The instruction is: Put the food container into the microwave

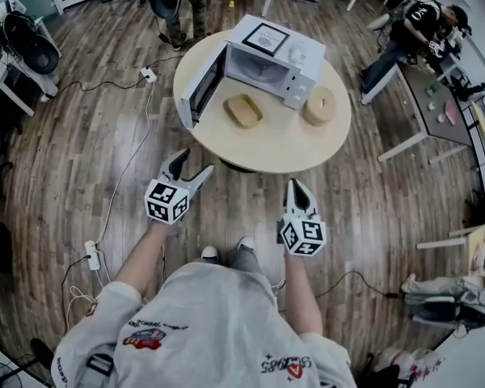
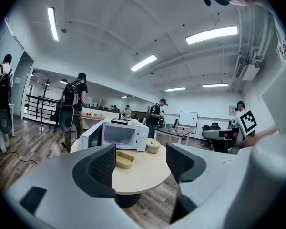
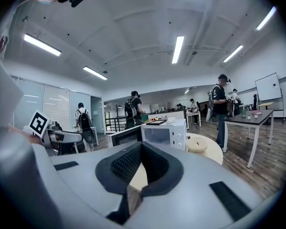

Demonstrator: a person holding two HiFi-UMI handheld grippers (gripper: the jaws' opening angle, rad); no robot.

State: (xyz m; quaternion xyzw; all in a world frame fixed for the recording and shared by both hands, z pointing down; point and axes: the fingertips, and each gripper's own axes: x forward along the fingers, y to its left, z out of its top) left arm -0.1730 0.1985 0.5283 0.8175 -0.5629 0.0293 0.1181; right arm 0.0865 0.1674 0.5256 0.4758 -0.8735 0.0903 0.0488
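On the round table, just in front of the open microwave, lies the food container. It is a shallow tan tub with rounded corners, sitting flat, and neither of my tools touches it. The white microwave stands behind it with its door swung wide to my left. A dark-framed flat item lies on the microwave's roof. Just beside the control panel, on my right, rests a round lidded container of the same tan colour, apart from the first one.

I see both of my grippers short of the table edge, over the wooden floor. My left gripper has its jaws spread wide with nothing between them. Through that gap its own camera shows me the table top and the food container beyond. My right gripper has its jaws brought together at the tips, clamping nothing. A white power strip lies on the floor off to my left.
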